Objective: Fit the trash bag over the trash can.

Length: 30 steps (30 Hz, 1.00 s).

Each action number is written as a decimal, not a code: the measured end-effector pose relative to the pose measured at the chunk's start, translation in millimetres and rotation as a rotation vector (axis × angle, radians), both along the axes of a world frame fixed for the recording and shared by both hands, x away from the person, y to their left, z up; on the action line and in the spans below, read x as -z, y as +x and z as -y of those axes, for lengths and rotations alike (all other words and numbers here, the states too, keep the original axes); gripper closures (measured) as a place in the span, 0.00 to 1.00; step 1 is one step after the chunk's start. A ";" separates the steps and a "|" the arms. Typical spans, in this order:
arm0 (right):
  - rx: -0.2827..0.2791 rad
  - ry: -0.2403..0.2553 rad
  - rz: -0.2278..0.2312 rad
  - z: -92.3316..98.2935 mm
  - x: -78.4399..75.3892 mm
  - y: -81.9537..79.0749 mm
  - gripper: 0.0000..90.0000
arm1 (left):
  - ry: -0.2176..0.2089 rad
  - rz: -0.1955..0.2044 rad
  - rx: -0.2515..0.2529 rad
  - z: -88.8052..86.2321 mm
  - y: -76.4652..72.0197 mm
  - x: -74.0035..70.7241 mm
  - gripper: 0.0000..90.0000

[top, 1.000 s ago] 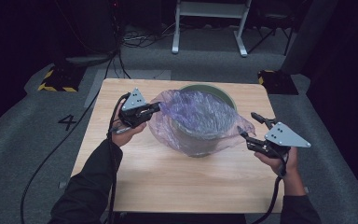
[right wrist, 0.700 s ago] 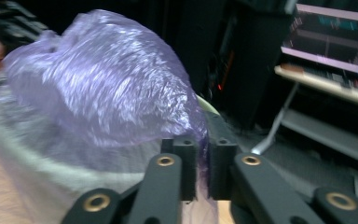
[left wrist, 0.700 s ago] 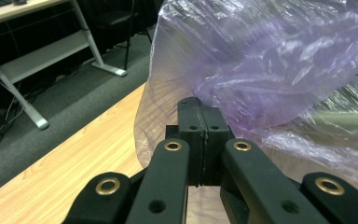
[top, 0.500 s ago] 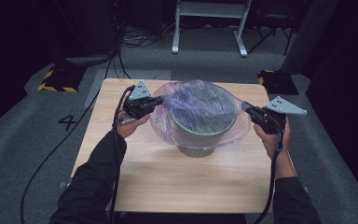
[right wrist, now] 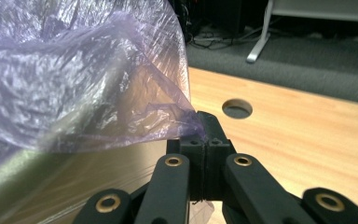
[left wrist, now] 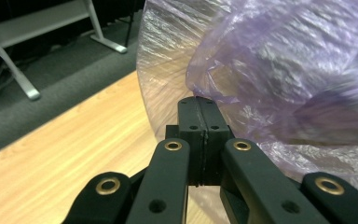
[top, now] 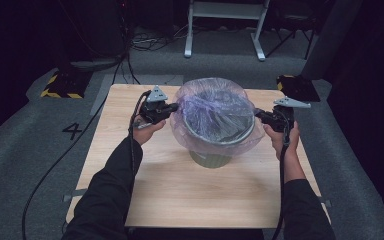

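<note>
A grey-green bin [top: 211,159] stands in the middle of the wooden table [top: 205,200]. A thin see-through purple bag [top: 215,107] is spread over the bin's mouth and hangs down its sides. My left gripper [top: 172,109] is at the bag's left edge, shut on the film. In the left gripper view the jaws [left wrist: 198,100] meet, with the bag [left wrist: 284,70] pinched at their tips. My right gripper [top: 258,115] is at the bag's right edge. In the right gripper view its jaws [right wrist: 205,135] are shut on a corner of the bag [right wrist: 74,84]. The film is pulled taut between the two.
A round hole [right wrist: 237,108] is cut in the tabletop near the right gripper. A black box [top: 297,87] sits by the table's far right corner. A white stand [top: 225,25] and a yellow-striped block [top: 60,85] are on the grey floor behind.
My right gripper moved in from the front right to the bag's right edge and shut on it. The left gripper shifted slightly. The bag now lies wider over the bin.
</note>
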State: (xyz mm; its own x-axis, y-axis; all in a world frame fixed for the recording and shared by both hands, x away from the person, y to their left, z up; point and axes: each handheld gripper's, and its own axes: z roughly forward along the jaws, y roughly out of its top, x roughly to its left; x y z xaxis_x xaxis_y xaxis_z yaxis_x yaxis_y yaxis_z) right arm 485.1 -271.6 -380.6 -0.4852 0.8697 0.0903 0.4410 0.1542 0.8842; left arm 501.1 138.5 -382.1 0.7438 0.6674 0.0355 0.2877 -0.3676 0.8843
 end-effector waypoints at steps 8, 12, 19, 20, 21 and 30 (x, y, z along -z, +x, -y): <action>-0.023 0.018 -0.067 0.3 16.1 6.4 1.00 | 0.026 -0.033 0.021 10.8 4.0 12.9 1.00; -0.044 0.030 -0.093 1.0 24.0 7.4 1.00 | 0.038 -0.049 0.035 16.4 3.4 19.5 1.00; -0.105 0.046 -0.128 -4.3 38.6 6.8 1.00 | 0.042 -0.075 0.081 22.5 0.3 30.7 1.00; -0.114 0.049 -0.129 -5.3 39.8 6.0 1.00 | 0.043 -0.076 0.086 22.2 -0.5 31.5 1.00; -0.126 0.055 -0.130 -6.2 40.7 4.9 1.00 | 0.041 -0.078 0.090 21.7 -1.4 31.9 1.00; -0.183 0.070 -0.128 -11.5 44.7 -8.2 1.00 | 0.015 -0.064 0.074 2.8 -12.7 32.7 1.00</action>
